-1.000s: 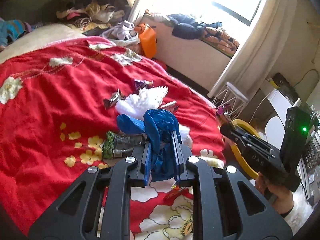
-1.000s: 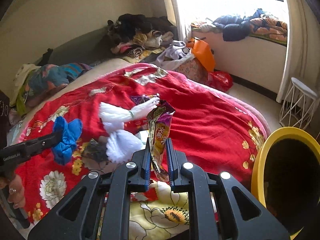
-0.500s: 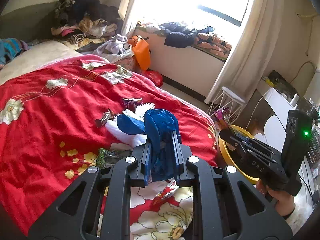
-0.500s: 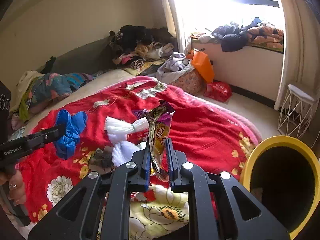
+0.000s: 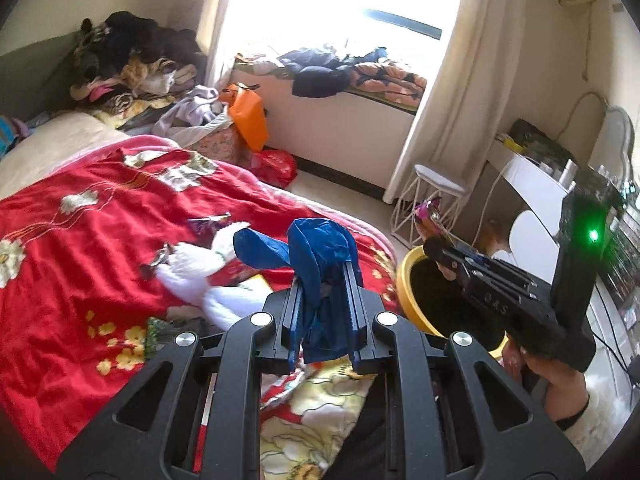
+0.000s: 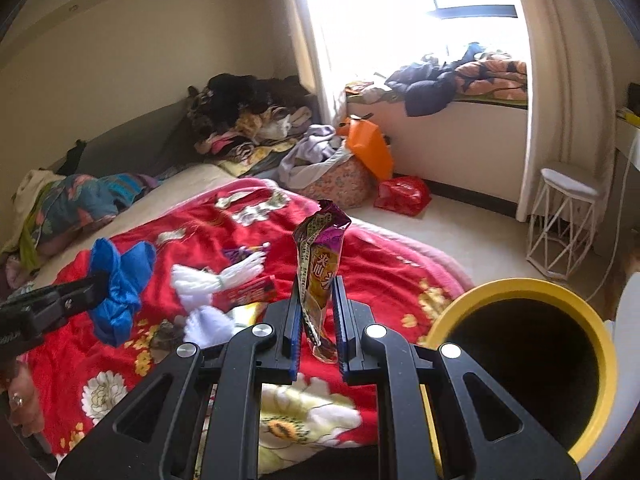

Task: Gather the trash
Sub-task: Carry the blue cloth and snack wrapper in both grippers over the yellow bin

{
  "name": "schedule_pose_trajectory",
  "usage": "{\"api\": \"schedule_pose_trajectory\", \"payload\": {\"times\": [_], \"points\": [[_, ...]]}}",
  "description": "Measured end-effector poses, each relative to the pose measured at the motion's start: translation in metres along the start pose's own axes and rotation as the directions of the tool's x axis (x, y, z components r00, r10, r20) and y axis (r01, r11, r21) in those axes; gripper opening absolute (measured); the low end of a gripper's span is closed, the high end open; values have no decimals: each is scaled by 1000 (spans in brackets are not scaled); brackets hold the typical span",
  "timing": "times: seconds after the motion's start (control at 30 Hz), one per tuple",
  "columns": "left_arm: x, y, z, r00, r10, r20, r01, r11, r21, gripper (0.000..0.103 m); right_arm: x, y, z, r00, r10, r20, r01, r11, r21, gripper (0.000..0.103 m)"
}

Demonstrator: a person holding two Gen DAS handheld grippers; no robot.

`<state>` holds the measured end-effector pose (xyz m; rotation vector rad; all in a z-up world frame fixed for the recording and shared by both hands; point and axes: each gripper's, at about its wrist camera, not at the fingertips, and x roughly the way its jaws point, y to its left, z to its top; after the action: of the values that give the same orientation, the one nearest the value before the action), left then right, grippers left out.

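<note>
My left gripper (image 5: 322, 276) is shut on a crumpled blue plastic bag (image 5: 320, 248) and holds it above the red bed cover; it also shows at the left of the right wrist view (image 6: 116, 280). My right gripper (image 6: 318, 292) is shut on a purple and yellow snack wrapper (image 6: 320, 256), just left of the yellow bin (image 6: 596, 336). In the left wrist view the right gripper (image 5: 434, 246) hangs over the yellow bin (image 5: 404, 280) with the wrapper (image 5: 428, 212) sticking up.
More litter lies on the red floral bed cover (image 5: 72, 264): white tassels (image 5: 200, 256), a red packet (image 6: 248, 292), a purple wrapper (image 5: 208, 222). A white wire stool (image 6: 564, 220), orange bag (image 6: 368, 152), red bag (image 6: 404, 194) and clothes piles stand by the window.
Both grippers have lifted and swung right, away from the bed, with their items held. The yellow bin now looms larger at the right, and the right gripper hangs over it.
</note>
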<state>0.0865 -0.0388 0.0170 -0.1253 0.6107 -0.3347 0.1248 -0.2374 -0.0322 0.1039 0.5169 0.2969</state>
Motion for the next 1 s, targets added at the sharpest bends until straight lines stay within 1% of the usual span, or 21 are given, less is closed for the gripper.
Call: {"api": "schedule_pose_trajectory", "payload": {"times": [0.2,0.33,0.63,0.73,1.0], "points": [[8,-15,-1,1000,-21,-10,21,999,25,13,-4,-24,1,1000,-22,-1,22,998,58,13],[13,-24,-1,999,-31,-14,32,999,38,13,-7,-33,1,998,-62,-1,62,997,50,13],[26,-43,-3,998,-55,-32,57,996,68,13,-12,-58,0,994,-110,-6,110,989,97,13],[31,-48,-5,997,-63,-40,66,995,79,13,-14,-71,-1,990,-141,-10,141,983,116,13],[42,-67,-6,994,-93,-50,98,989,110,13,-17,-105,-6,981,-193,-34,196,964,181,13]]}}
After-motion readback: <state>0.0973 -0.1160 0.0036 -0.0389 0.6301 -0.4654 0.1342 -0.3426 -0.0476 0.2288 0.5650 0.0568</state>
